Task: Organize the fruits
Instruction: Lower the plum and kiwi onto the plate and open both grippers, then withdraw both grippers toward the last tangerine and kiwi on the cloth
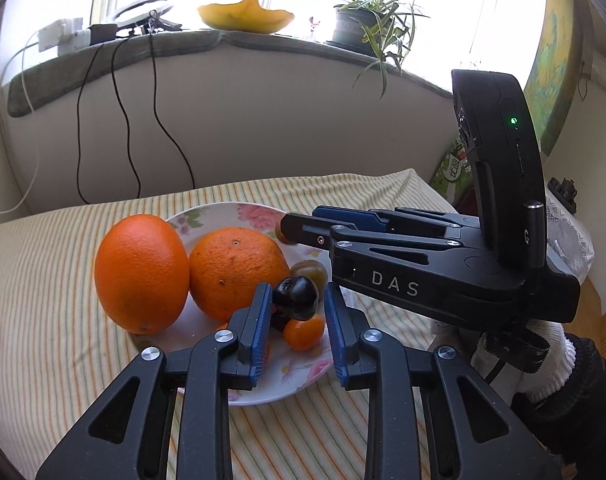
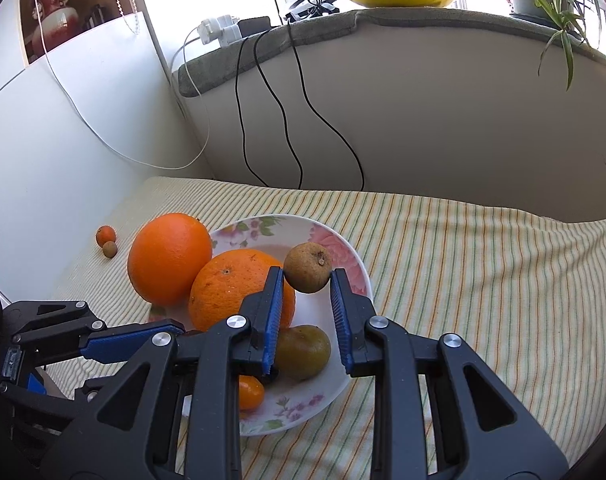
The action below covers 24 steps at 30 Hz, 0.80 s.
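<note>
Gripping round brown longan (image 2: 307, 267), stem-dimpled skin

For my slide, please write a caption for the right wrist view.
Right gripper holds a small brown fruit in its jaws above a floral plate of oranges.

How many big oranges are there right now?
2. One big orange leans against the plate's left rim, apparently on the cloth; the other orange sits on the plate, touching it. None seem hidden.
</note>
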Available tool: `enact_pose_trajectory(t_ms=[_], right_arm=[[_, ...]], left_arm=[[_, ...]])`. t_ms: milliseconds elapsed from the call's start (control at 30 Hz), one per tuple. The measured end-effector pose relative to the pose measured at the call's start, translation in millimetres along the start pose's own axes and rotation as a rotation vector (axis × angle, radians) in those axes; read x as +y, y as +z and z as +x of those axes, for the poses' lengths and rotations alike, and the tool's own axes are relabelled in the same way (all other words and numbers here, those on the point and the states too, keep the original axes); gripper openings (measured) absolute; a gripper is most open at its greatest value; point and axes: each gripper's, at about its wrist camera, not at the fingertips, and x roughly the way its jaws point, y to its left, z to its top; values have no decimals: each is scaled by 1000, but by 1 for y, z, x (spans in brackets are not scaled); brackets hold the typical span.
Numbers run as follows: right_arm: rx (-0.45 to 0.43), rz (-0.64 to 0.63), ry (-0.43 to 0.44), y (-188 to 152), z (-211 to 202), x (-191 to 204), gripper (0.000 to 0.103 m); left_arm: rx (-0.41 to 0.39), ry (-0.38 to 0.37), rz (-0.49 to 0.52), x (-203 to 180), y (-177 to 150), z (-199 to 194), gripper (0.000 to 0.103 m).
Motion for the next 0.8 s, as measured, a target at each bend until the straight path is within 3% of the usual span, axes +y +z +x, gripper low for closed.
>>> enact_pose_trajectory(t_ms=[33,100,167,200,300,400,800], right_arm=[[-3,2,-1,0,-1,0,31],[-17,7,-7,0,-4,-1,61],[-33,4,-19,0,-9,0,73],[-35,2,-22,0,-10,0,74],[-32,4,-31,1,-13,-1,76],[-47,3,-42,2,-18,0,84],[-54,4,-35,1,-30,6,85]], left_arm=[[-2,2,0,0,0,0,34],[-4,2,1,1,0,-2,35],[-6,11,3,1,-1,-3,46],[-9,16,3,1,-2,-4,54],[-15,15,8,1,-3,-7,58],[-15,29,16,0,-5,-8,69],[-20,45,-11,10,-11,-18,70]])
